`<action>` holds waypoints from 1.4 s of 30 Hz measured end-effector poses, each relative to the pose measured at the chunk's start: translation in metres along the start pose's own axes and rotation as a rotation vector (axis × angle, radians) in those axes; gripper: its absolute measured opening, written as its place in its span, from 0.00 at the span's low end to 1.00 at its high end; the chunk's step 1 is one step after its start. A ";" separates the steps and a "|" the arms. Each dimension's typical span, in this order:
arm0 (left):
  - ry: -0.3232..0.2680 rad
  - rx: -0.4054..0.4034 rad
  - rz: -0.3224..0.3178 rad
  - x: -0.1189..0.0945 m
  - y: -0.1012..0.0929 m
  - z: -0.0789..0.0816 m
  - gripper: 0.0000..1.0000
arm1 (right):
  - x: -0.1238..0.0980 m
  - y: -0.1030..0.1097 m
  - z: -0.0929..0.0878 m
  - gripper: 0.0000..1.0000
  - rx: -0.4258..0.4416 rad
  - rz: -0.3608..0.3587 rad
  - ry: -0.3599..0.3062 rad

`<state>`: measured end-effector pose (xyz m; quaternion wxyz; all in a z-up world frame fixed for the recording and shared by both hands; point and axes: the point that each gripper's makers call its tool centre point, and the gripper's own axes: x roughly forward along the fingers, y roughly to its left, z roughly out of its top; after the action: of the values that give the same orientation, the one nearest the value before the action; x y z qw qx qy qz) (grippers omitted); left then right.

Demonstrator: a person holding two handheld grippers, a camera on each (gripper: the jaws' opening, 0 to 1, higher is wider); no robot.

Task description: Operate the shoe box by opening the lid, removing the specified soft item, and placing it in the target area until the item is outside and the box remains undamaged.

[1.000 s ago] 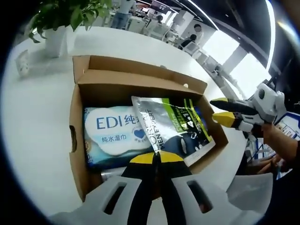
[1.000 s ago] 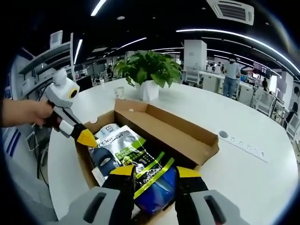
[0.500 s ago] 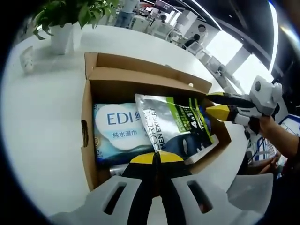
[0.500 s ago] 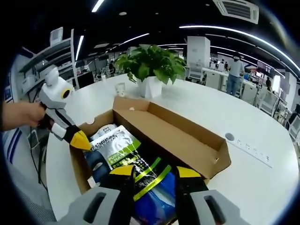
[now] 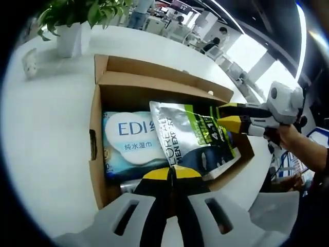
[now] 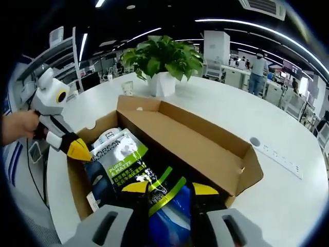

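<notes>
Left gripper (image 5: 171,174), jaws closed on the silver pouch (image 5: 193,138) inside the open shoe box (image 5: 95,149), while the parted right gripper (image 6: 163,189) closes in at three o'clock—a yank could tear cardboard.

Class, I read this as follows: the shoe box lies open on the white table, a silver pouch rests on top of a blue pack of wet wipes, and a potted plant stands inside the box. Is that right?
Not quite. The potted plant stands on the white table beyond the shoe box, not inside it, as the right gripper view shows. The box is open, and the silver pouch rests on the wet wipes.
</notes>
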<state>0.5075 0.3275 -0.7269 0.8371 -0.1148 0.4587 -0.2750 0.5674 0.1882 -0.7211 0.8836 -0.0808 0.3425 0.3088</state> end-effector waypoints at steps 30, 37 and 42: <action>-0.019 0.023 0.007 -0.005 -0.004 -0.001 0.00 | -0.012 -0.002 0.013 0.00 0.023 0.024 -0.076; -0.043 0.035 0.004 -0.011 -0.011 0.006 0.00 | -0.022 -0.005 0.025 0.00 0.036 0.020 -0.112; -0.055 0.047 -0.003 -0.014 -0.016 0.011 0.00 | -0.029 -0.006 0.031 0.00 0.033 0.013 -0.128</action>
<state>0.5051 0.3217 -0.7035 0.8515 -0.1032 0.4287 -0.2836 0.5713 0.1798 -0.6789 0.9029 -0.0439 0.2907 0.3136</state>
